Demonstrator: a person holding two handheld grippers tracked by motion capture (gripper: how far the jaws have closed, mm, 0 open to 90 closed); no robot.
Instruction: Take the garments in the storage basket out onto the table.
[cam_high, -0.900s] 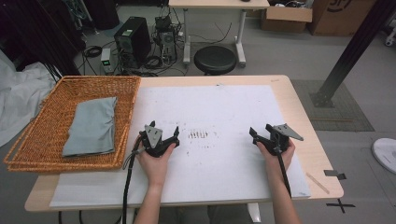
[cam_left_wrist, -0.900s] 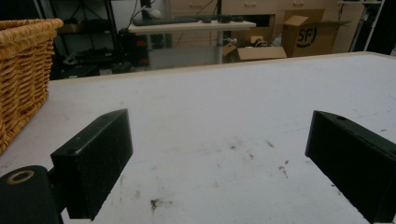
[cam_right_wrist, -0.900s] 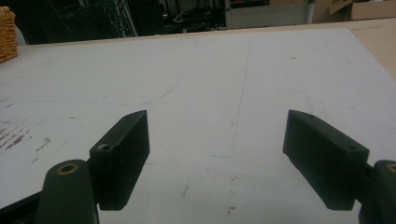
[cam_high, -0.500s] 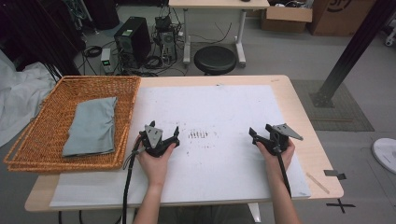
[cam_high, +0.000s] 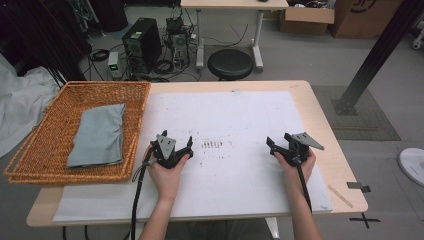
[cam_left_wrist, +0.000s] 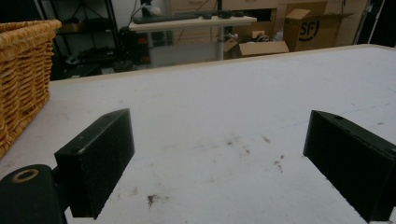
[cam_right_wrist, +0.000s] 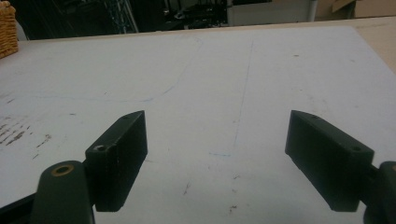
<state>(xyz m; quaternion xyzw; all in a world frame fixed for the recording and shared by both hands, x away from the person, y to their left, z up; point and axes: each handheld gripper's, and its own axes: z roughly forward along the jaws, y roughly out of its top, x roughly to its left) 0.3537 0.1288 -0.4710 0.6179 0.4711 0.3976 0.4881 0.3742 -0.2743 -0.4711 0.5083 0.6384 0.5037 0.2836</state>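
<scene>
A: From the high view, what are the hands doing?

B: The left tongs (cam_high: 172, 150) are resting on the white sheet (cam_high: 240, 125) covering the bench (cam_high: 320, 120), near its left part, with nothing between the jaws. The right tongs (cam_high: 290, 149) are sitting well apart from them, toward the sheet's right edge, also empty. A patch of dark smudges (cam_high: 212, 145) is lying between the two, closer to the left one.

A: And what is nearest the left tongs?

B: The wicker basket (cam_high: 30, 165) is standing on the bench's left end, just beside the left tongs. A folded grey cloth (cam_high: 98, 135) is lying flat inside it, not touched by either hand.

A: What is the left gripper view giving?

B: The jaws are standing wide over bare white sheet (cam_left_wrist: 224, 102), gripping nothing. The basket's woven wall (cam_left_wrist: 23, 74) is rising at the left edge, and a few brown specks (cam_left_wrist: 275, 161) are showing on the sheet between the jaws.

A: And the right gripper view?

B: Again the jaws are gaping wide and holding nothing. They are pointing across the sheet (cam_right_wrist: 233, 70), with faint blue lines (cam_right_wrist: 243, 93) running over it and a corner of the basket (cam_right_wrist: 7, 28) peeking in at the upper left.
</scene>
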